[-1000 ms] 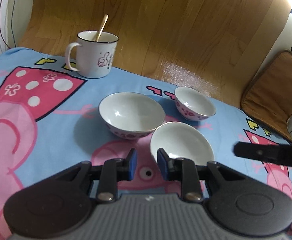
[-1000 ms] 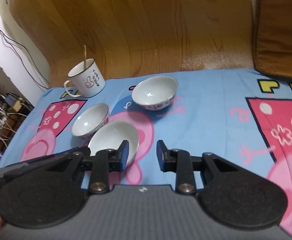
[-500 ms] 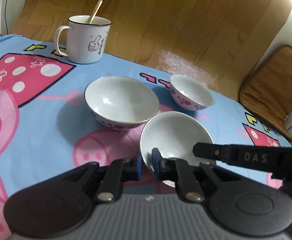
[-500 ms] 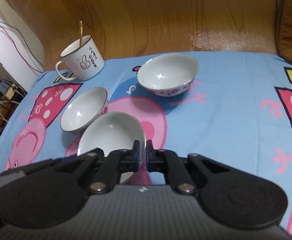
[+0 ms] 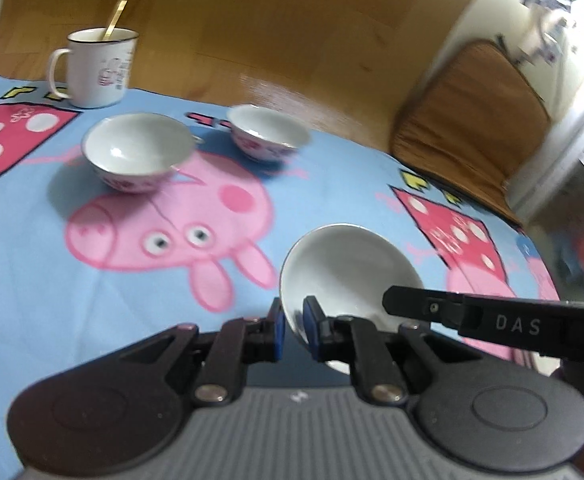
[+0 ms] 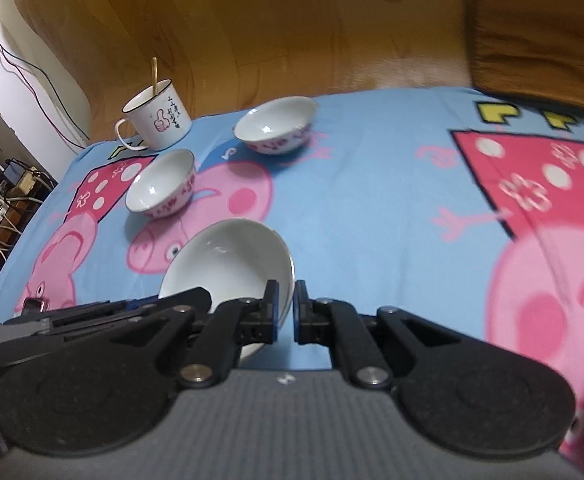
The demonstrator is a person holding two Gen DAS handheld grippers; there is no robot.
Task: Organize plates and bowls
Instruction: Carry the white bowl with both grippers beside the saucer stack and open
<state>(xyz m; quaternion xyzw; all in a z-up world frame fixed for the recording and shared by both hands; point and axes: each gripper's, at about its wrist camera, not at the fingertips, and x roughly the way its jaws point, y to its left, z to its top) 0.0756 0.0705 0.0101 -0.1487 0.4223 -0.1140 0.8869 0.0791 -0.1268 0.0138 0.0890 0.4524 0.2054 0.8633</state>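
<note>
Both grippers' (image 5: 292,326) (image 6: 286,308) jaws pinch a rim.

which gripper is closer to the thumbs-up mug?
Left, narrowly and hedged. Both grippers are clamped on the plain white bowl; the left gripper holds its mug-side rim, the right gripper the far rim from the mug.

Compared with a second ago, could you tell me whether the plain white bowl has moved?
Yes. The plain white bowl, pinched by both claws, has been carried away from the two patterned bowls, toward the camera and rightward, exposing the pig's face on the cloth.
</note>
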